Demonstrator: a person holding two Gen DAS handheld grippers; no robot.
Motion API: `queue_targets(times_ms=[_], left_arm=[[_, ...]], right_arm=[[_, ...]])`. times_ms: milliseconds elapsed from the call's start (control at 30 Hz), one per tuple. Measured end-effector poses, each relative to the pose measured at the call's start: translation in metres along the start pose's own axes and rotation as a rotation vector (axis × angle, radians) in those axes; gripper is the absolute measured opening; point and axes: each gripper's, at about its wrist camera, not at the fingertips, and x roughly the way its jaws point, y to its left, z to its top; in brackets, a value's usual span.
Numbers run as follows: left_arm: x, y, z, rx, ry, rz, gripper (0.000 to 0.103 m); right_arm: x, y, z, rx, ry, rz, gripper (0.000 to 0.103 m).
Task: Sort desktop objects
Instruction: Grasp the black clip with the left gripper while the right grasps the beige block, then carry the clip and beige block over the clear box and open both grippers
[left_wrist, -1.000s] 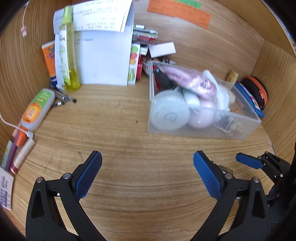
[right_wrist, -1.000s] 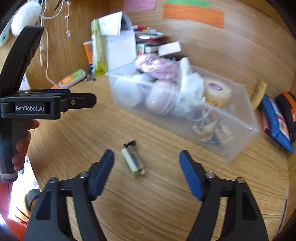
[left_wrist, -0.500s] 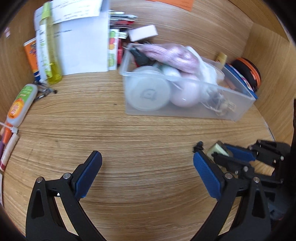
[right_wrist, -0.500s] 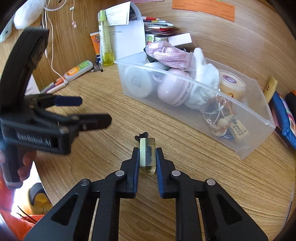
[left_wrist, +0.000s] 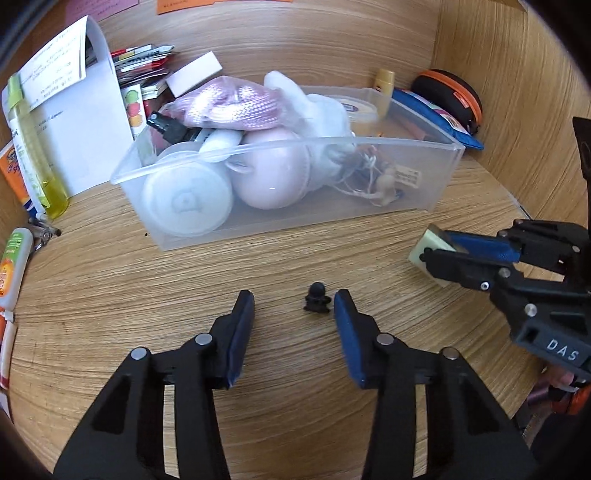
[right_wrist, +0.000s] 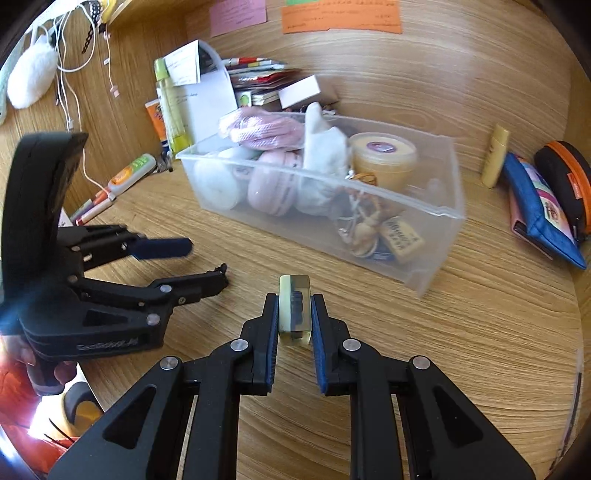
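Right hand-held gripper (right_wrist: 293, 314) is clenched on the yellowish resin block (right_wrist: 294, 308). Left hand-held gripper (left_wrist: 293, 314) is released around the tiny black cap (left_wrist: 317, 293); it should probably center, then squeeze. Clear bin (right_wrist: 439, 221) waits at 1 o'clock.

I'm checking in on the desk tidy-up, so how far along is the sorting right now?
Partly done. The clear bin already holds a pink case, a jar and keychains. In hand: the right gripper is shut on the small yellowish block, and the open left gripper brackets a small black piece on the desk. Left: the sunscreen tube, pens and blue pouch outside the bin.
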Motion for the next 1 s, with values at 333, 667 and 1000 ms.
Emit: queue_targets(times_ms=[333, 667, 1000], left_arm=[[0.007, -0.017, -0.001, 0.053, 0.015, 0.004, 0.019], [0.003, -0.020, 0.004, 0.038, -0.007, 0.012, 0.015], [-0.018, -0.020, 0.024, 0.023, -0.106, 0.023, 0.015]], right_arm=[[-0.007, -0.006, 0.000, 0.015, -0.021, 0.022, 0.015], [-0.012, -0.011, -0.002, 0.027, -0.037, 0.029, 0.015], [-0.021, -0.019, 0.008, 0.027, -0.066, 0.022, 0.015]])
